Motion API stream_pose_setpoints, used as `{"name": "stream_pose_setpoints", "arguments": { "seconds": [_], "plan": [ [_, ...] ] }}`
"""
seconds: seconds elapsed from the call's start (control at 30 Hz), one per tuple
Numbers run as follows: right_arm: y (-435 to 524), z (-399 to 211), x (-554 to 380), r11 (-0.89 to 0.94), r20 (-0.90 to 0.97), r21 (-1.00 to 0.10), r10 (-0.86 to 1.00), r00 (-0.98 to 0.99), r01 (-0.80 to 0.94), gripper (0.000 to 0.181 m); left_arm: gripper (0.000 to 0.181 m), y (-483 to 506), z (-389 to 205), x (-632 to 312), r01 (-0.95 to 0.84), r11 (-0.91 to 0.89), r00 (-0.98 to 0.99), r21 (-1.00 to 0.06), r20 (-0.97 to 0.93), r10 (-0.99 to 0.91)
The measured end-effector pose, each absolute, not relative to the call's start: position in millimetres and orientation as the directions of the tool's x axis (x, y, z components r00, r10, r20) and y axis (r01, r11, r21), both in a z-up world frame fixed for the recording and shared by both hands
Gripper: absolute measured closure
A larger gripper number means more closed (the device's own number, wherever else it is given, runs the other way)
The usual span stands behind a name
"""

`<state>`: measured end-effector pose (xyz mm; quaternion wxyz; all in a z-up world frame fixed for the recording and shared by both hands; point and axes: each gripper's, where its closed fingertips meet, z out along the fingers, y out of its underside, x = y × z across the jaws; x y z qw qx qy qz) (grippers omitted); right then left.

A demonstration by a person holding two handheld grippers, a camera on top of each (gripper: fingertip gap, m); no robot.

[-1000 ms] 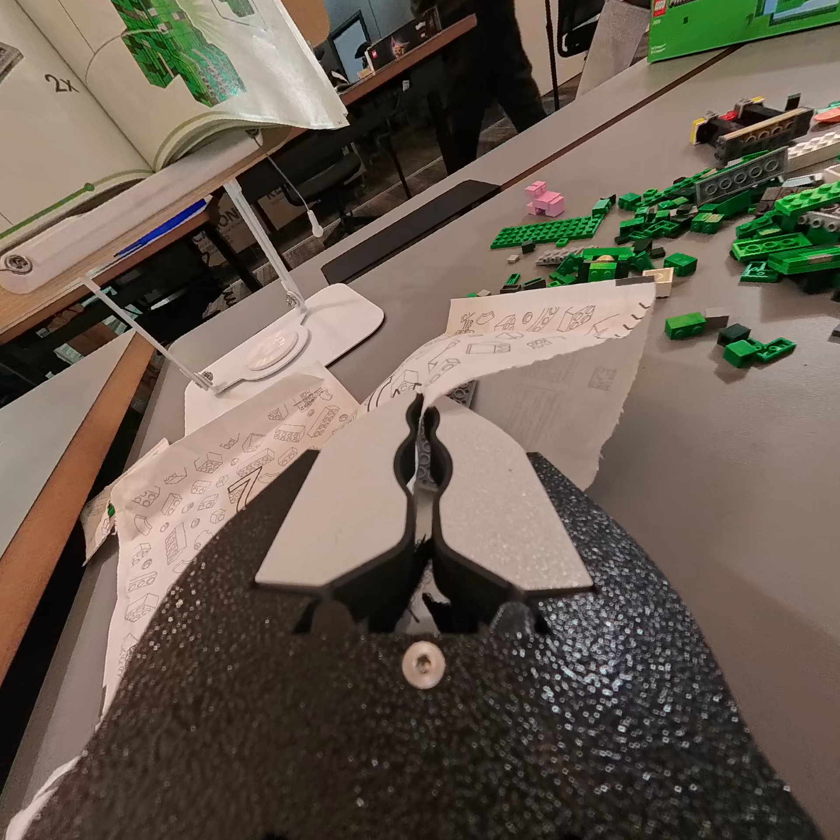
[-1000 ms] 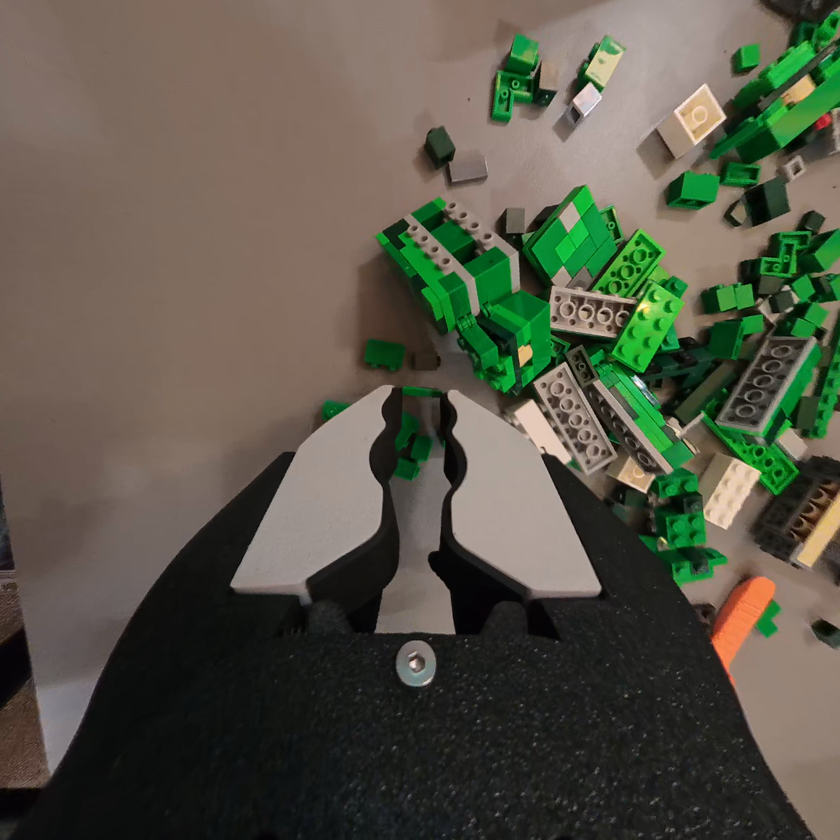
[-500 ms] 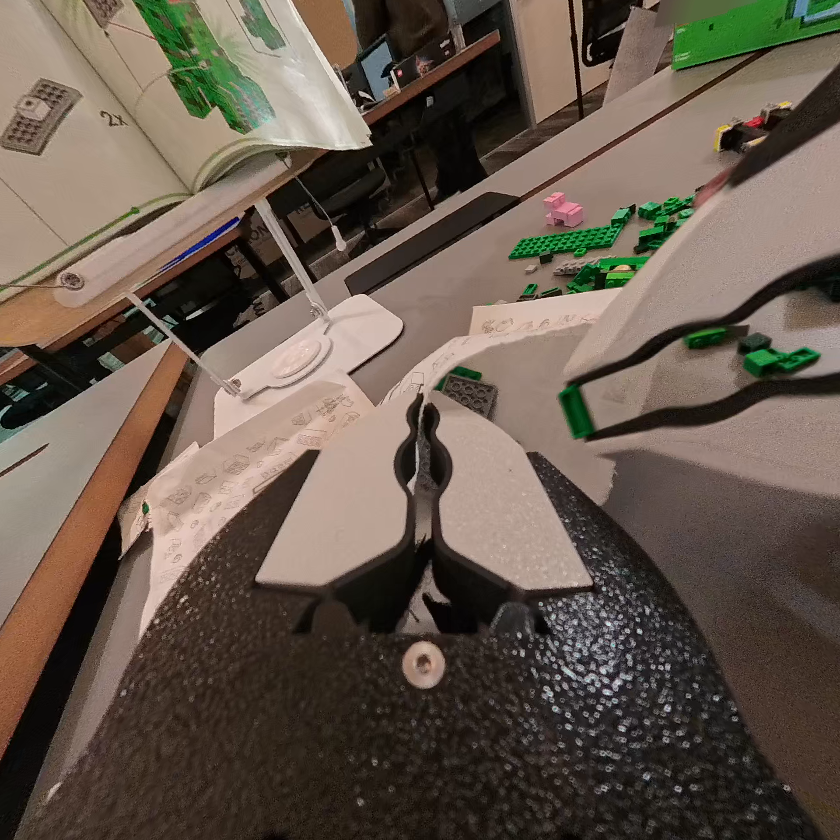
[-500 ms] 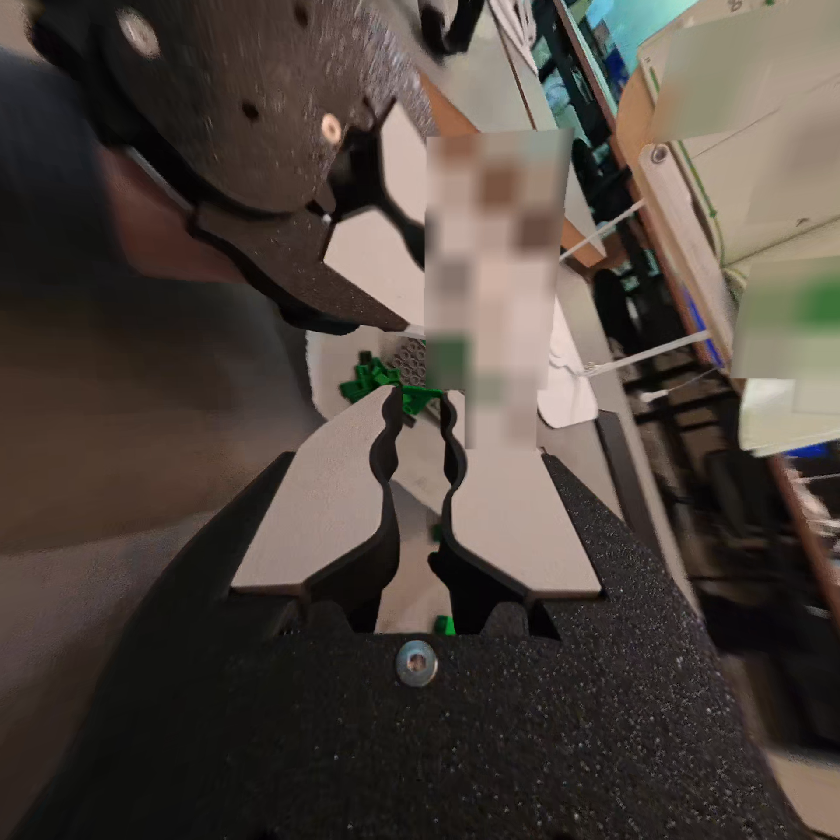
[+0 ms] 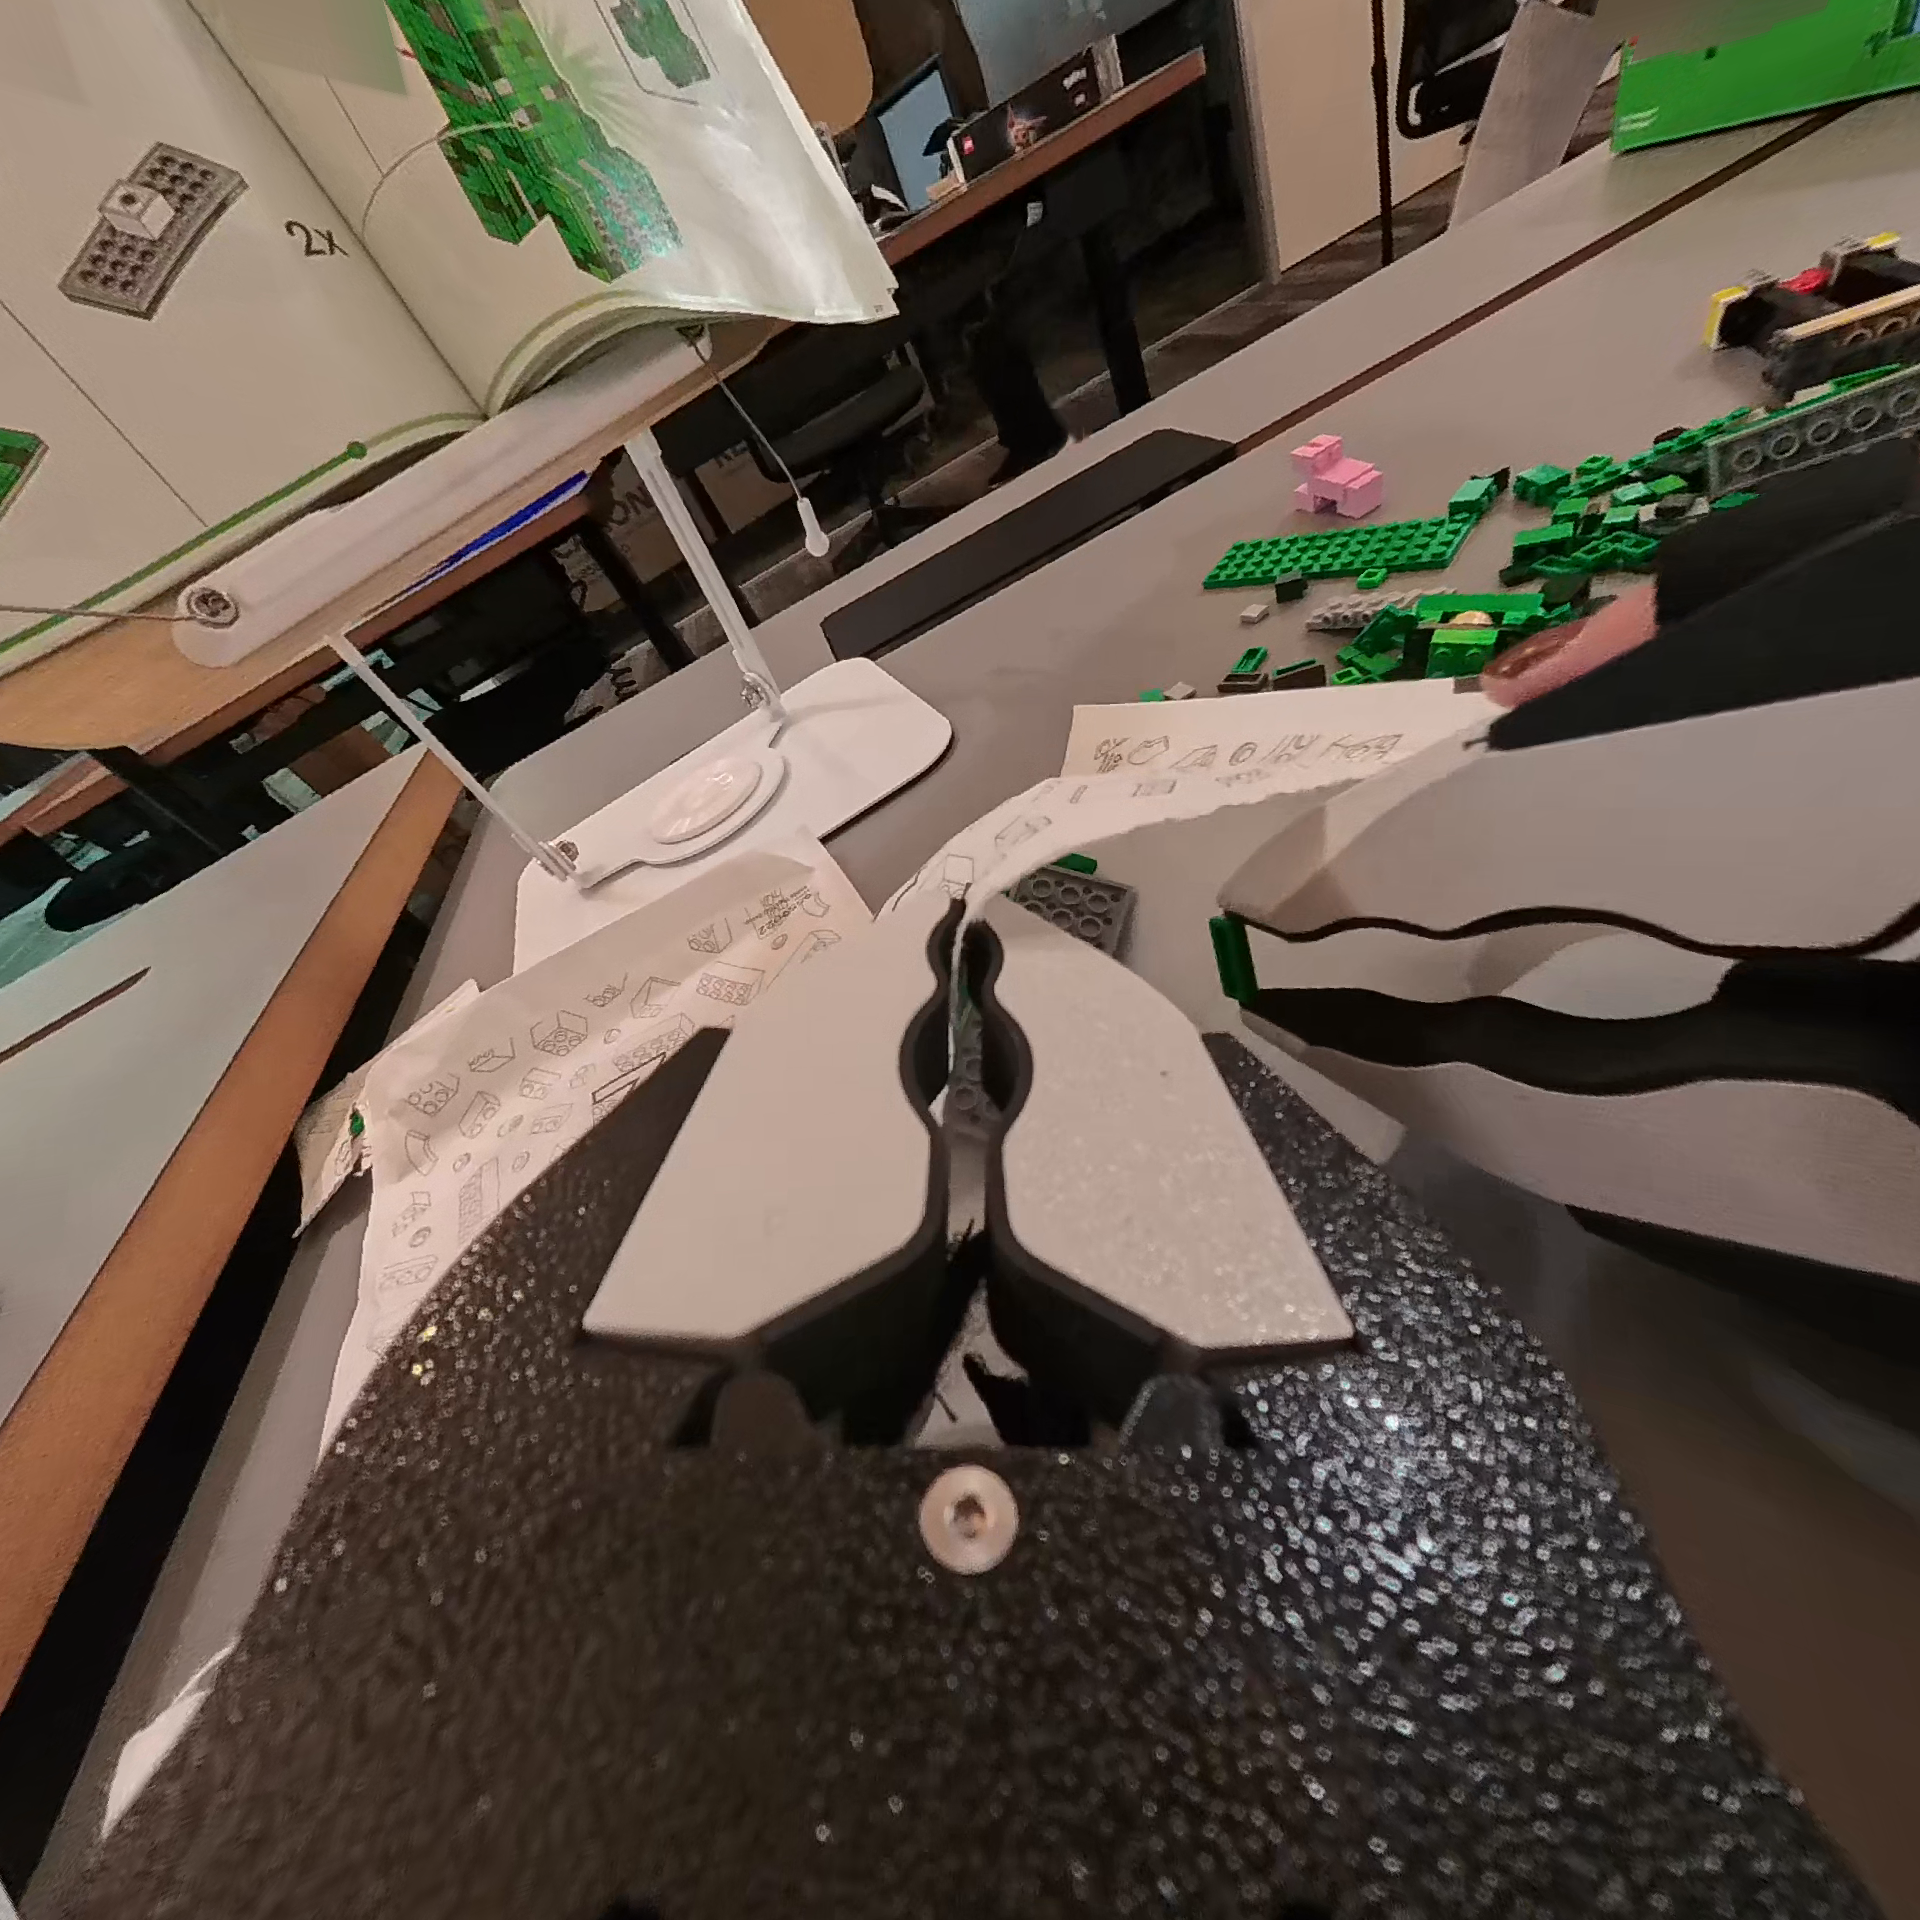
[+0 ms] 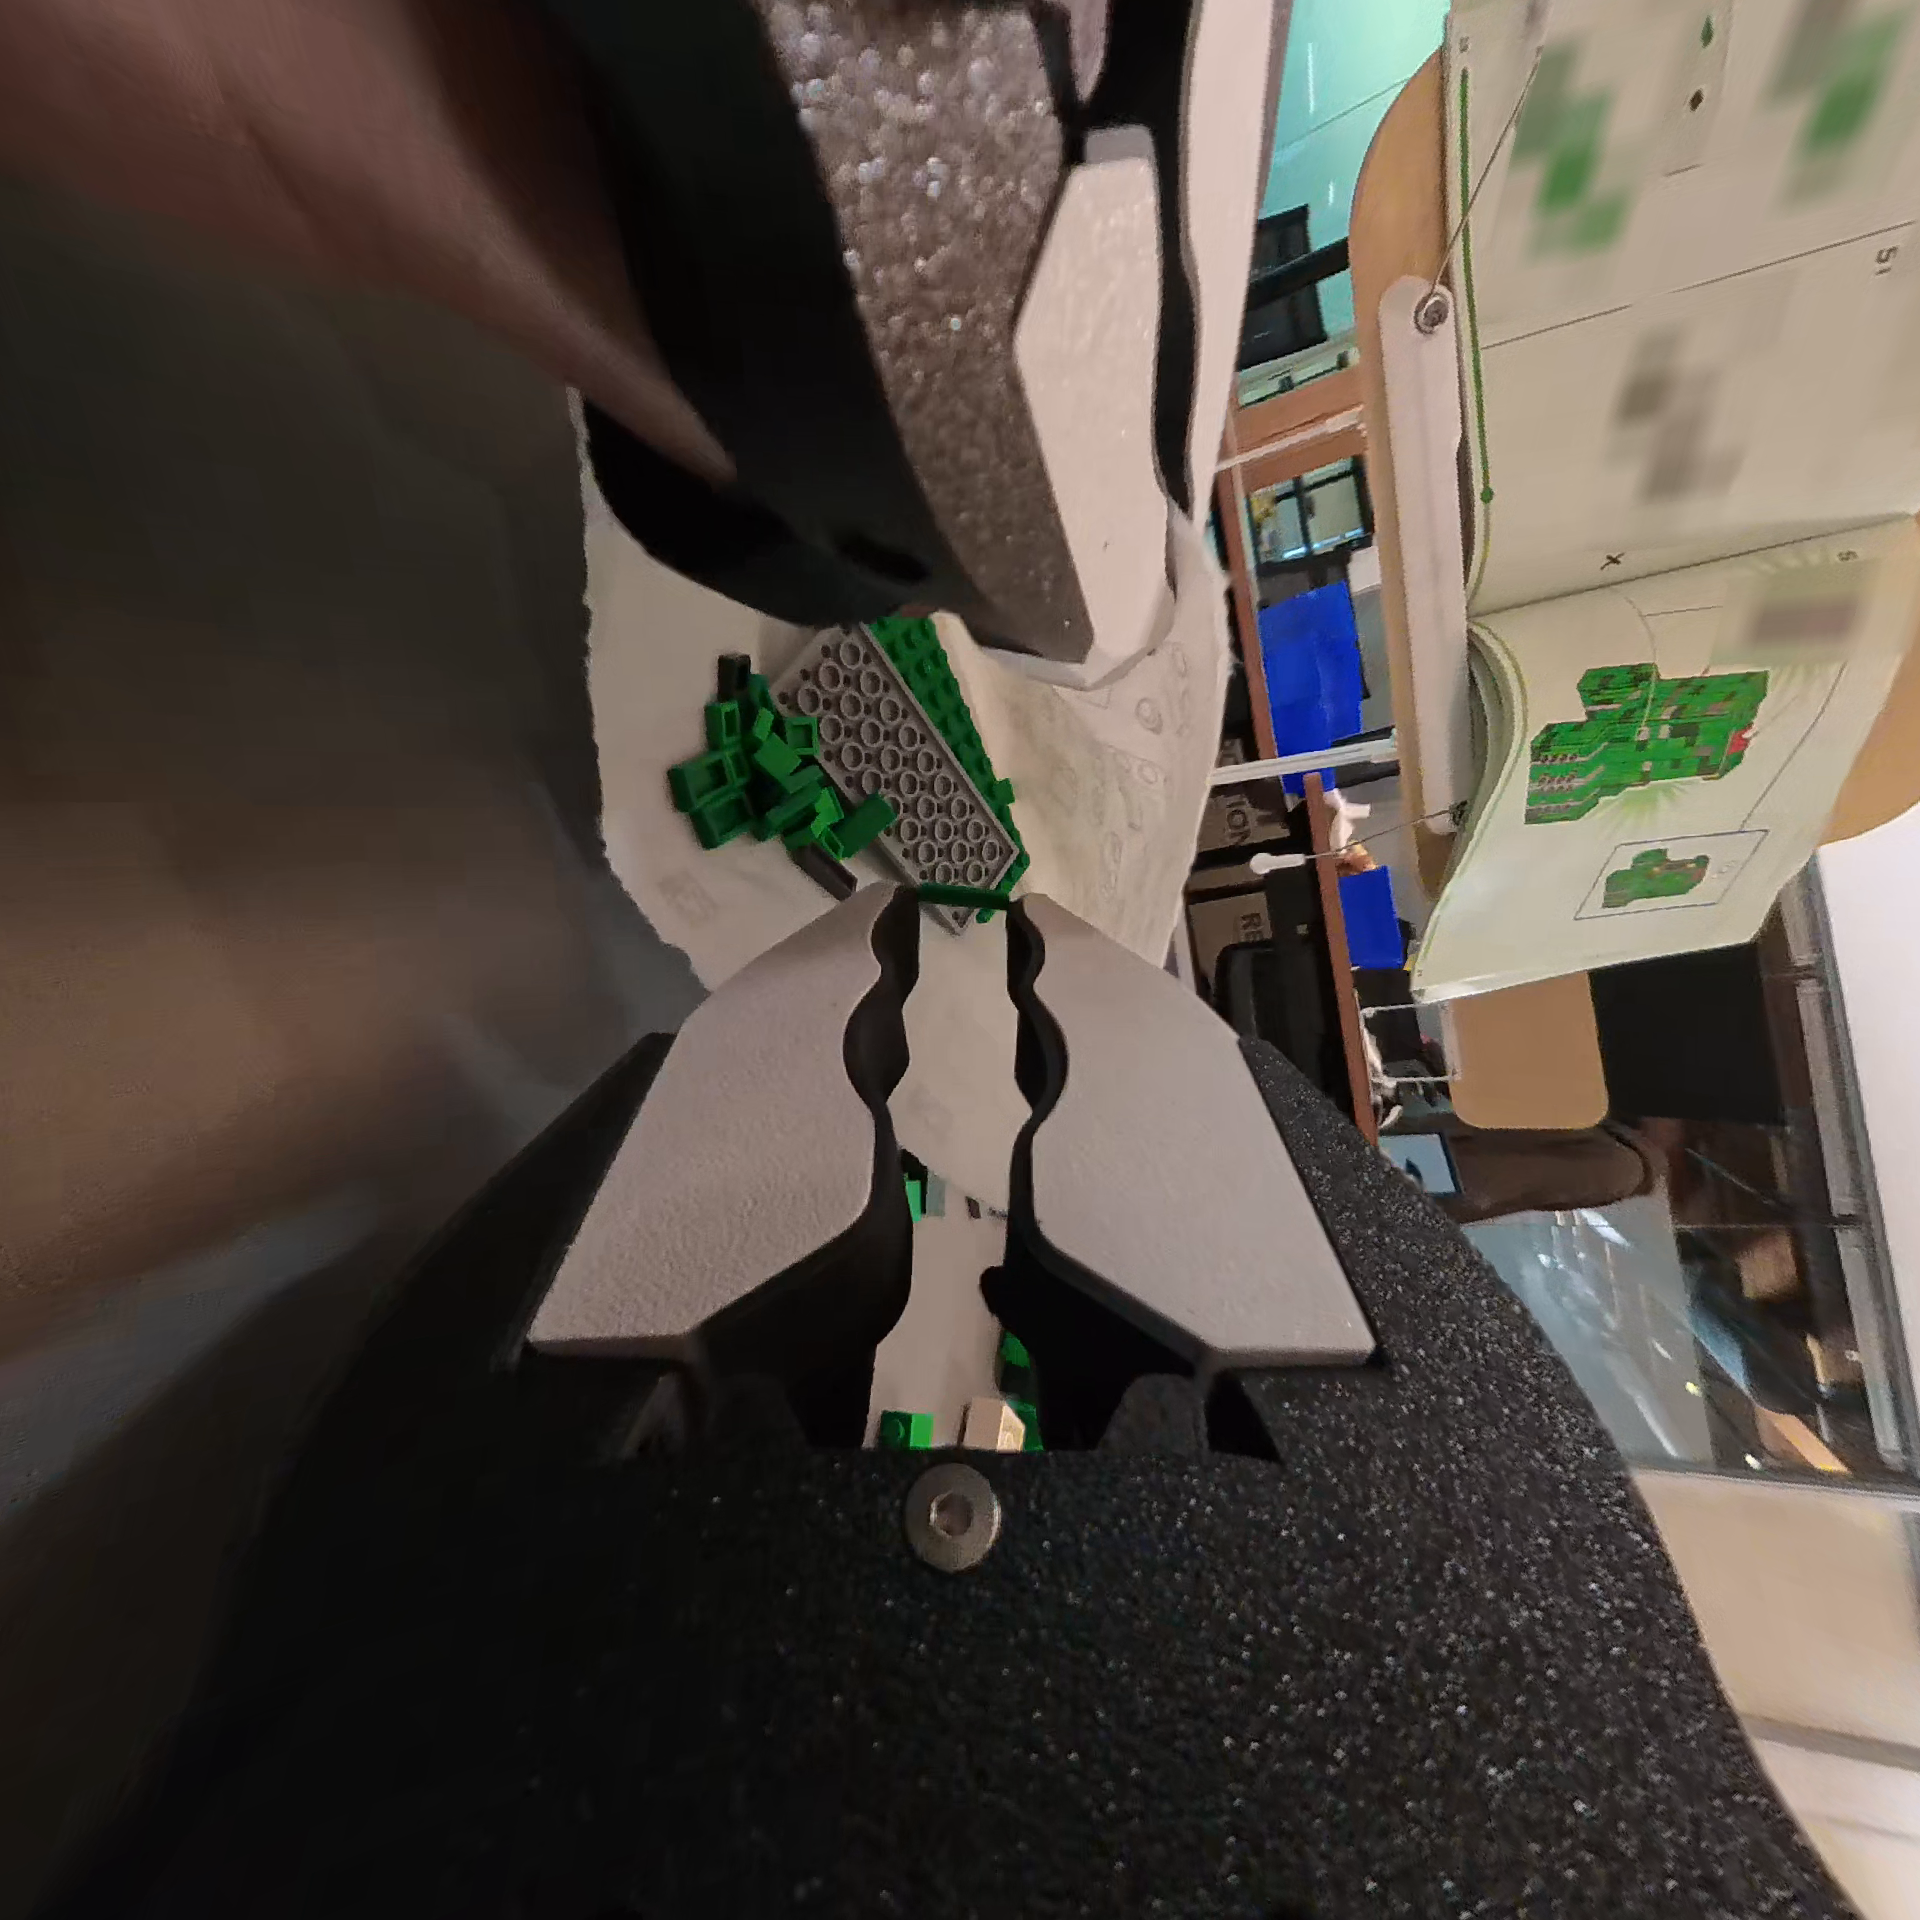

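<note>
Right gripper (image 6: 961, 909), green plate (image 5: 1232, 958) pinched, moved nearer paper bag (image 5: 1049, 821).

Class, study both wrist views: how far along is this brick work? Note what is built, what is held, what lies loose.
Built: a pink figure and a flat green plate sit on the table. In hand: the left gripper is shut on the torn paper bag; the right gripper grips a small green piece near a grey plate. Loose: green bricks lie scattered.
</note>
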<state>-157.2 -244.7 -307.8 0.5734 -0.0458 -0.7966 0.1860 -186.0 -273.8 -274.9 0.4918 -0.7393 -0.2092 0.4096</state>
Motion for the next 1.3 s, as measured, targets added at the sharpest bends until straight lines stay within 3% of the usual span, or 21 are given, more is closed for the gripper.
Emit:
{"name": "stream_pose_setpoints", "arguments": {
  "seconds": [0.43, 0.83, 1.1, 1.3],
  "plan": [
    [-261.3, -300.0, -146.0, 0.930, 0.962, -0.226, 0.168, -0.214, -0.288, 0.165, 0.181, -283.8, -268.1, -189.0, -0.064, -0.349, 0.550, -0.935, -0.325, 0.769],
    [-252.5, -304.7, -154.9, 0.939, 0.951, -0.258, 0.206, -0.231, -0.226, 0.160, 0.181, -282.0, -269.4, -188.2, -0.071, -0.361, 0.558, -0.930, -0.337, 0.758],
    [-253.4, -302.6, -150.1, 0.919, 0.930, -0.319, 0.255, -0.266, -0.233, 0.161, 0.181, -281.5, -270.0, -188.2, -0.073, -0.369, 0.557, -0.926, -0.345, 0.756],
    [-258.5, -288.9, -123.0, 0.810, 0.847, -0.506, 0.403, -0.347, -0.295, 0.166, 0.181, -282.2, -269.5, -188.6, -0.076, -0.370, 0.552, -0.926, -0.348, 0.758]
  ]
}}
